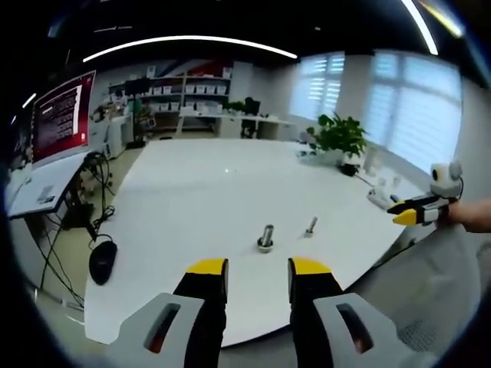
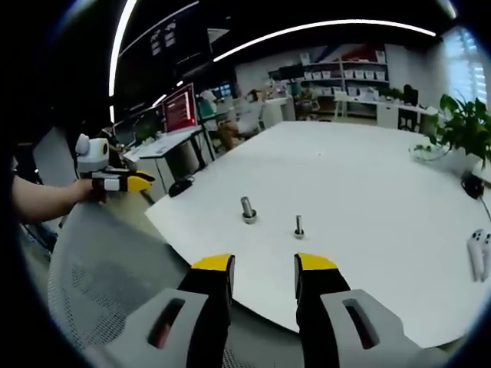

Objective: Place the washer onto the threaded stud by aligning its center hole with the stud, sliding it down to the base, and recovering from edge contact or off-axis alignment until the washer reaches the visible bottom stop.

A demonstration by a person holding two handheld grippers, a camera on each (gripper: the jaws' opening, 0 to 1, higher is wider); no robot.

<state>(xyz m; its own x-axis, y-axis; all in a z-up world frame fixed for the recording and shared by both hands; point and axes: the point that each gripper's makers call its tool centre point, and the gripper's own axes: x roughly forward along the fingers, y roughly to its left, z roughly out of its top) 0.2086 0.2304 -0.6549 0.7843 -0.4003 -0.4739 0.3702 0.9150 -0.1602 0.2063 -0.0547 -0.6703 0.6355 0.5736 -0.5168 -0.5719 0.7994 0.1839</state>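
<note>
- left gripper (image 1: pixel 258 268): jaws apart, empty, hanging off the table (image 1: pixel 192 192) edge, so nothing's started.
- studs: bigger stud (image 1: pixel 265 237) with washer-looking base, smaller stud (image 1: pixel 311 225) beside it, near the front edge (loose washer? can't tell).
- right gripper (image 2: pixel 265 265): apart too, empty, lined up facing both.

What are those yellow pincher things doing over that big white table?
A person holds a pincher tool in each hand. The left gripper and the right gripper both hang open near the edge of the white table, holding nothing. Two small metal bolts stand on it, a thicker one and a thinner one. Nothing is being touched yet.
</note>
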